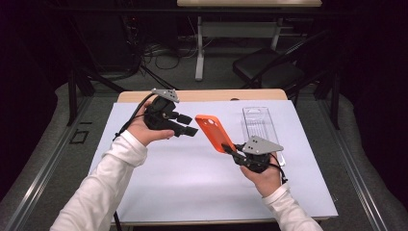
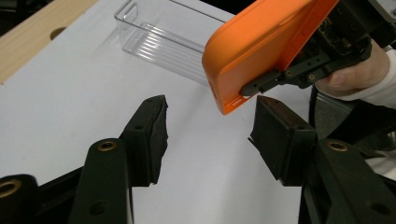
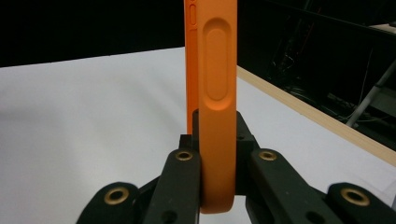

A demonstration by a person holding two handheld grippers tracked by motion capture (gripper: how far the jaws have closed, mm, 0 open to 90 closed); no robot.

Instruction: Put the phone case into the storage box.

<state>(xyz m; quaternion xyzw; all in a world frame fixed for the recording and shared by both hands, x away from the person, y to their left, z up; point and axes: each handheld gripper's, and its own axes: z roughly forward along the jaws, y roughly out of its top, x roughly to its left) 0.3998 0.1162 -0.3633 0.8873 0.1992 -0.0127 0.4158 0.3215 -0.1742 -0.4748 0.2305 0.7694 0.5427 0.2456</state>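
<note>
An orange phone case (image 1: 214,132) (image 2: 261,46) (image 3: 217,93) is held tilted above the white table cover, with my right gripper (image 1: 230,148) (image 3: 217,126) shut on its lower end. The right gripper view looks along the case's edge, both jaws pressed flat against its sides. My left gripper (image 1: 190,124) (image 2: 210,116) hovers just left of the case, jaws pointing toward it and standing open with nothing between the pads. In the left gripper view the case's lower corner hangs just beyond the right jaw's tip.
A clear plastic tray (image 1: 260,125) (image 2: 159,42) lies on the white cover (image 1: 192,178) behind the right hand. The wooden table edge (image 1: 202,95) runs along the far side. A black chair (image 1: 269,67) and cables stand on the floor beyond.
</note>
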